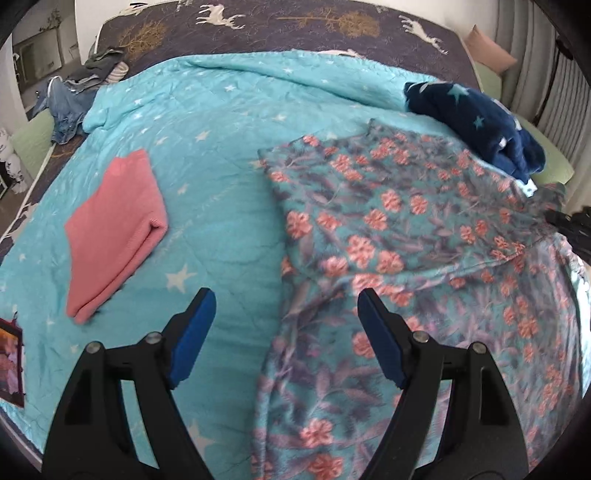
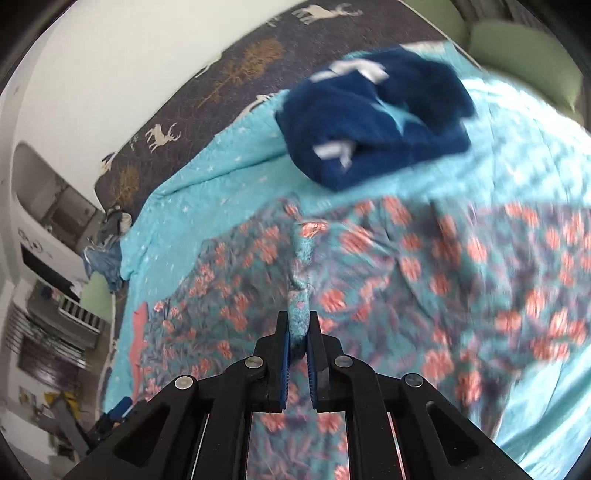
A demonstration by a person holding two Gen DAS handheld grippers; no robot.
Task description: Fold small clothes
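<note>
Left wrist view: the left gripper (image 1: 286, 306) hangs over the bed with its jaws wide apart and nothing between them — one blue pad above the turquoise star quilt (image 1: 221, 140), the other above the near edge of the floral garment (image 1: 388, 221). The floral garment, teal with pink flowers, lies spread over the right half of the quilt, its upper part folded flat with a straight left edge, its lower part running down past the gripper. A folded pink garment (image 1: 114, 229) lies on the quilt to the left, well apart from the floral one. A dark blue starred fleece (image 1: 476, 122) sits bunched at the far right corner, just beyond the floral garment's top edge. Jeans and other clothes (image 1: 70, 107) are heaped at the far left edge of the bed, on the dark deer-print sheet (image 1: 295, 33). Right wrist view — the right gripper (image 2: 298, 332) has its jaws nearly together, pinching a raised ridge of the floral garment (image 2: 369, 258); the fabric pulls up into a narrow crest running away from the pads. This view is motion-blurred. The dark blue starred fleece (image 2: 373, 118) lies beyond on the quilt (image 2: 192, 192).
</note>
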